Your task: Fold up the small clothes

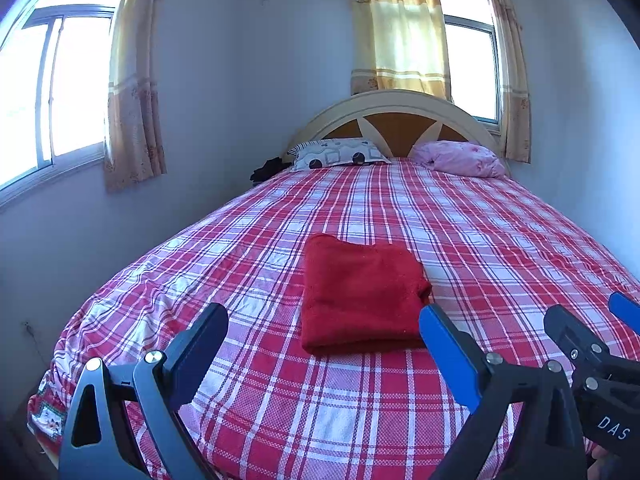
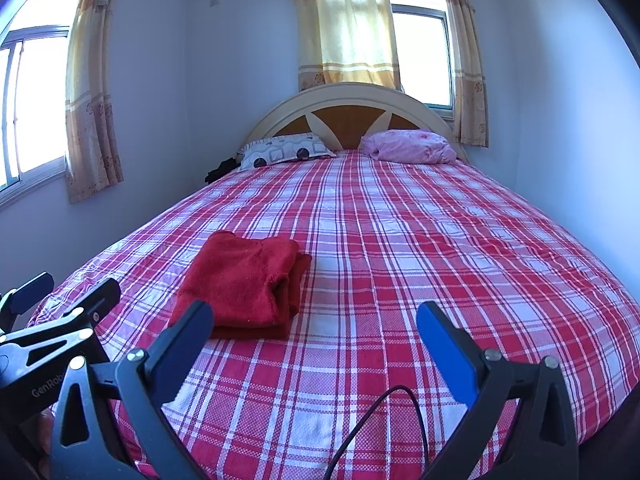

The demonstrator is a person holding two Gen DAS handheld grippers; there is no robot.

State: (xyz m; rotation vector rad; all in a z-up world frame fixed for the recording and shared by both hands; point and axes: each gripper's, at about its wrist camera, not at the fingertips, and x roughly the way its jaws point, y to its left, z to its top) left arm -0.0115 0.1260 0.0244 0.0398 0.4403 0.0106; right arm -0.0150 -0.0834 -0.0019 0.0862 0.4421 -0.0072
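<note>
Garment and grippers at a pause in folding. Red knitted garment [image 1: 362, 294] lies as a compact, layered rectangle on the red-and-white plaid bedspread [image 1: 460, 216], toward the foot half of the bed, well apart from the patterned pillow [image 1: 338, 153] and the pink bundle [image 1: 460, 158] at the headboard [image 1: 394, 114].

My left gripper [image 1: 324, 334] hangs just short of the garment's near edge, fingers spread wide and holding nothing; the garment sits at 12 o'clock, dead ahead between them. My right gripper [image 2: 316, 334] is likewise released and empty; from it the garment [image 2: 244, 284] lies at about 11 o'clock, off toward the left finger, so the left gripper is the nearer and the better aligned.

Long axis — as far as the fisheye allows — runs from 6 to 12 o'clock in the left wrist view, pointing from me toward the headboard. The smooth rounded fold faces me at 6 o'clock; the stacked loose edges show along the 3 o'clock side, plainest in the right wrist view. I judge the folding largely done; any further fold or lift would best begin from that open 3 o'clock side. A black cable [image 2: 376, 424] trails at 6 o'clock below my right gripper.
</note>
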